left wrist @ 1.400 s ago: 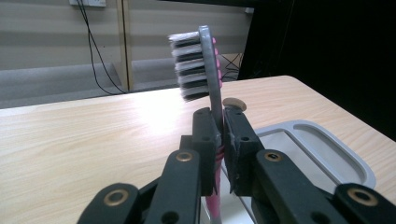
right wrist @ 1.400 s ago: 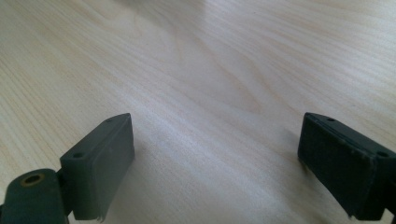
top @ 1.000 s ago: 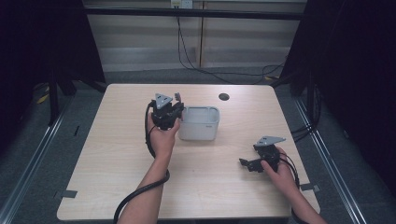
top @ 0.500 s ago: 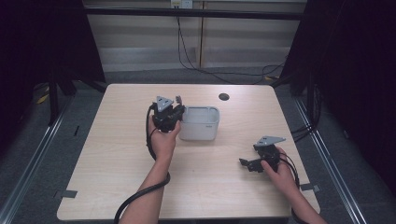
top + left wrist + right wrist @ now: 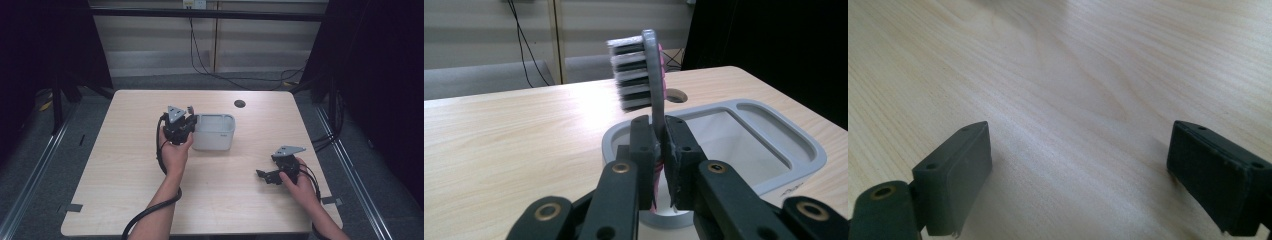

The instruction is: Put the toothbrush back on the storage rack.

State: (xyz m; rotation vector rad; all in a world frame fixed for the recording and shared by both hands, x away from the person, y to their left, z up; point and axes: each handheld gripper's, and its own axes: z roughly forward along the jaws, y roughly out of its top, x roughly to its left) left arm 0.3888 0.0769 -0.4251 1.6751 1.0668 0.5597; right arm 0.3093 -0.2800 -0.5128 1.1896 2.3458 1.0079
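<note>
A toothbrush (image 5: pixel 644 70) with a grey and pink handle and black-and-white bristles stands upright between the jaws of my left gripper (image 5: pixel 659 145), which is shut on its handle. That gripper (image 5: pixel 179 124) hangs at the left edge of a grey rectangular container (image 5: pixel 214 132) in the middle of the table; the container's rim (image 5: pixel 784 135) lies just beyond the jaws. My right gripper (image 5: pixel 265 175) rests low over the wood near the table's front right, jaws pointing left. It is open (image 5: pixel 1078 170), with bare wood between its fingers.
The light wooden table (image 5: pixel 125 175) has a round dark cable hole (image 5: pixel 239 103) at its back right. Cables trail from both grippers toward the front edge. Dark curtains and a metal frame flank the table.
The left gripper with the toothbrush has shifted only slightly beside the container. The right gripper has stayed where it was.
</note>
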